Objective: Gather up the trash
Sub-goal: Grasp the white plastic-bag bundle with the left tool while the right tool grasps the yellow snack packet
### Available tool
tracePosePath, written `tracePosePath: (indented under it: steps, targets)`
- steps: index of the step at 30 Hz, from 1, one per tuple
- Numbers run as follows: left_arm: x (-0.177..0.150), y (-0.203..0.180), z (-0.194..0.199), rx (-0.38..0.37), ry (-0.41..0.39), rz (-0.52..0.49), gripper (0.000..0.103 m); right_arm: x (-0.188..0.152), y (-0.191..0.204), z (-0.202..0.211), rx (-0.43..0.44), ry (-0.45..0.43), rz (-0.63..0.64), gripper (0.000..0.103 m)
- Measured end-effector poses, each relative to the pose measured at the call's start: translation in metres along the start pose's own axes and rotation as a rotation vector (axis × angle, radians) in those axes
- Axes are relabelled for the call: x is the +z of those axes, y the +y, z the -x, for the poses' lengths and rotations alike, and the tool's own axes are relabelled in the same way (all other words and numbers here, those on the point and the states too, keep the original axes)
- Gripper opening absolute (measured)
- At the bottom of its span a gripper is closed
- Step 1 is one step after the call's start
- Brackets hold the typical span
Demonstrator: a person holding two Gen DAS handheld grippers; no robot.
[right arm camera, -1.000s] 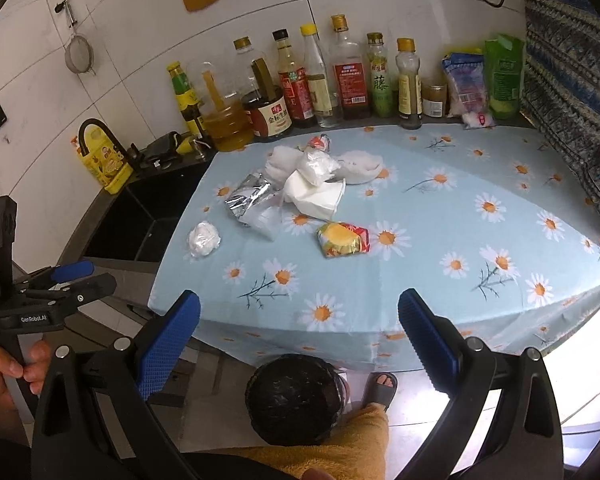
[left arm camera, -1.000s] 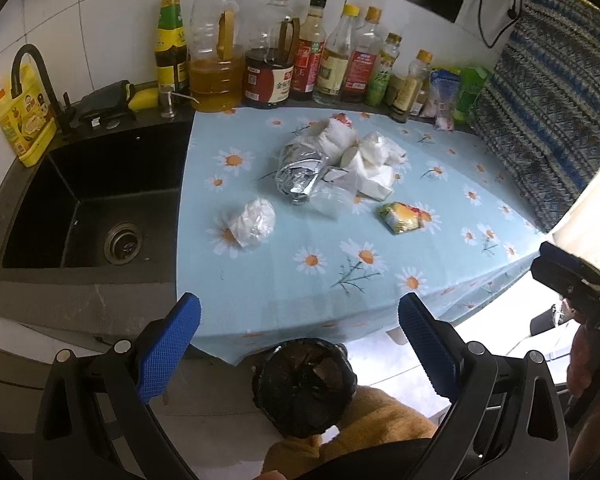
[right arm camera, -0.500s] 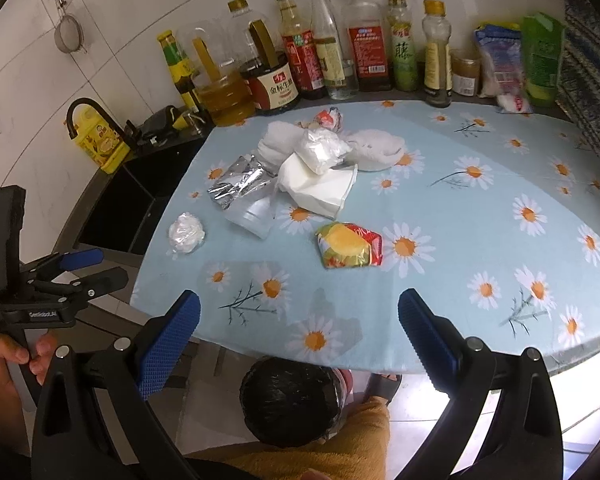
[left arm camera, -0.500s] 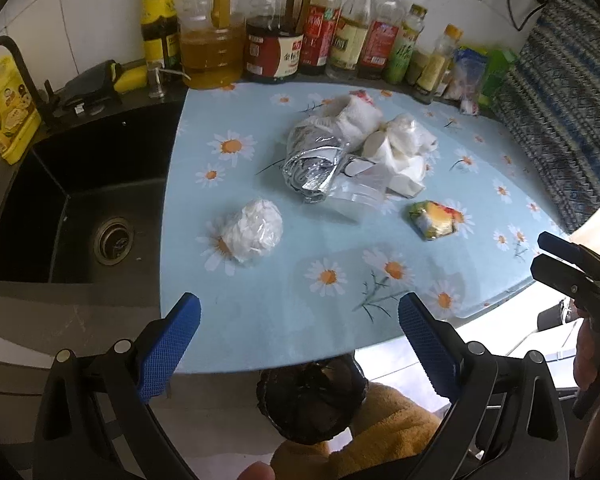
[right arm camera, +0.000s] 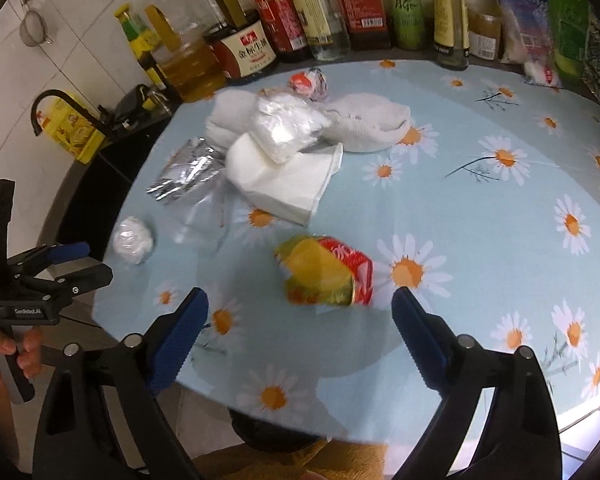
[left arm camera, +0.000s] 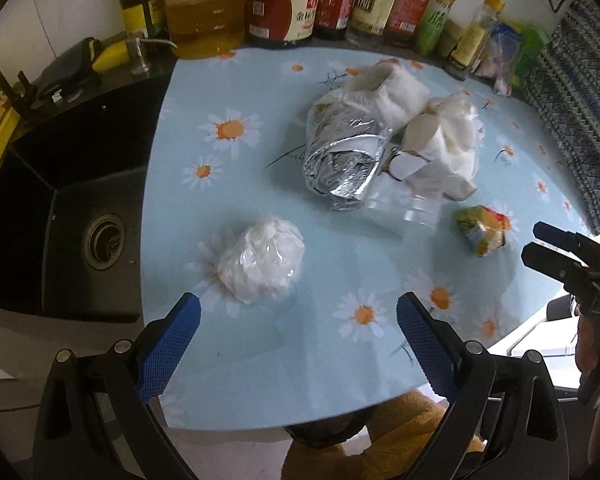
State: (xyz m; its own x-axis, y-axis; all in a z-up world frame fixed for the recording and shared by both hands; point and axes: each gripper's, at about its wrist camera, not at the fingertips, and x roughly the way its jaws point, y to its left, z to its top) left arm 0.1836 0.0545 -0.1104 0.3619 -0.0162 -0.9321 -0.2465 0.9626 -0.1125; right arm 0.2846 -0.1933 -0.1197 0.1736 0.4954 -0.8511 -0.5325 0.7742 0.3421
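On the daisy tablecloth lies scattered trash. A ball of white plastic wrap sits just ahead of my left gripper, which is open and empty. A crumpled yellow-red snack wrapper lies just beyond my right gripper; its jaws are closing, still wide, with the pads not touching the wrapper. Farther back are a silver foil bag, a clear plastic cup, a white paper cup, a bag of white material and a white cloth.
A black sink adjoins the table on the left. Several sauce and oil bottles line the back wall. A patterned cloth hangs at the right. A person's head shows below the table's near edge.
Both grippers have come down and forward toward the table, so the trash looms larger. The right jaws stand slightly narrower than before.
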Motion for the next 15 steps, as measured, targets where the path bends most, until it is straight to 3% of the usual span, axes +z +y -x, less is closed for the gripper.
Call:
tracePosePath:
  steps: [7, 15]
  targets:
    - [0.012, 0.009, -0.025, 0.027, 0.031, 0.024, 0.095, 0.014, -0.006, -0.027, -0.006, 0.052, 0.03, 0.075]
    - [0.021, 0.015, -0.042, 0.049, 0.054, 0.032, 0.086, 0.016, -0.001, -0.042, -0.044, 0.087, 0.084, 0.07]
